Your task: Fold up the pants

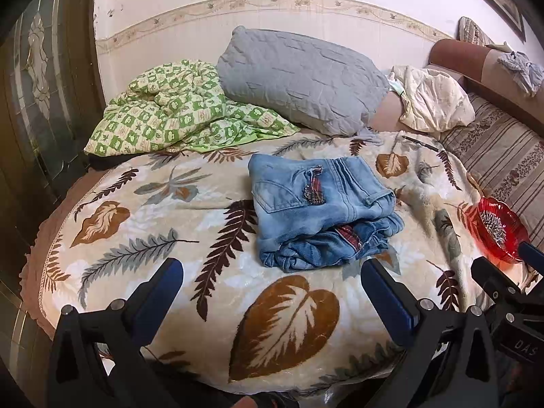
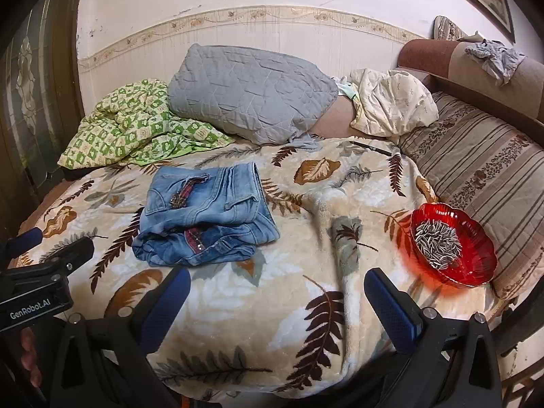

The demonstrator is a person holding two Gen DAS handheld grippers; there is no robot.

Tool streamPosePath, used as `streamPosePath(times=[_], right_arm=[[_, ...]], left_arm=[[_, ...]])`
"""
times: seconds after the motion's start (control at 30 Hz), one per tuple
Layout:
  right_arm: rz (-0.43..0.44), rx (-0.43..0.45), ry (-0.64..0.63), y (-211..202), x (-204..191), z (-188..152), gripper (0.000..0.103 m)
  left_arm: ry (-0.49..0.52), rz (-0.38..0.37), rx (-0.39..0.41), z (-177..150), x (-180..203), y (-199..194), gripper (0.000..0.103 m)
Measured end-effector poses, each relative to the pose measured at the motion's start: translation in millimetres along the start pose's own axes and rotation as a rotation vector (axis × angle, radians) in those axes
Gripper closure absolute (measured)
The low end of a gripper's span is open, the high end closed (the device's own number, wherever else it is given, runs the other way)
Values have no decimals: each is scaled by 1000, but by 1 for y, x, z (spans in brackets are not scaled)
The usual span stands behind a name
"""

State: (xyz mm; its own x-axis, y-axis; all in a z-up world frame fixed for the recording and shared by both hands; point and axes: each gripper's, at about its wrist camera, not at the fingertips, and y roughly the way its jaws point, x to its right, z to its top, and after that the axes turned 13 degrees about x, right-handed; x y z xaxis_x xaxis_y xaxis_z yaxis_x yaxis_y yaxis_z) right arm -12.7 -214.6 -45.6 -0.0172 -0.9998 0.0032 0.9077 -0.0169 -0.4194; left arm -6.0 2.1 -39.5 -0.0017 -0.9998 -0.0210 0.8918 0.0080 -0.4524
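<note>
The blue jeans [image 1: 323,214] lie in a small folded bundle in the middle of the leaf-print blanket [image 1: 285,319] on the bed. From the left gripper [image 1: 272,292] they sit at about twelve o'clock, a little way ahead. From the right gripper [image 2: 277,302] they sit at about eleven o'clock. Both grippers are spread wide with nothing between their blue fingers [image 2: 170,302], and neither one touches the jeans. The folding looks almost done, since the jeans are already stacked in layers. The near edge is still lumpy, with a waistband poking out at the bottom. The next move could be to press that edge flat or tuck it in, and that calls for a soft, careful push so the stack does not slide open. A red glass bowl [image 2: 476,241] of seeds sits at about two o'clock from the right gripper, near enough to bump. A grey pillow [image 1: 299,78] and a green checked quilt [image 1: 170,108] lie at the far side. The legs of the jeans are hidden inside the bundle, so how neat the layers are cannot be told. The people's hands are mostly cut off at the picture edges.
</note>
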Motion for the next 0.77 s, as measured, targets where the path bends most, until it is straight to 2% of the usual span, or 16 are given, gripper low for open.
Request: streamPosePath(times=[0.37,0.77], right_arm=[[0,1,-2,0,-1,0,0],[-2,0,-3,-1,0,-1,0]], left_arm=[[-5,-18,-7,1,1,-1,0],[-19,11,26,1,2,-7,0]])
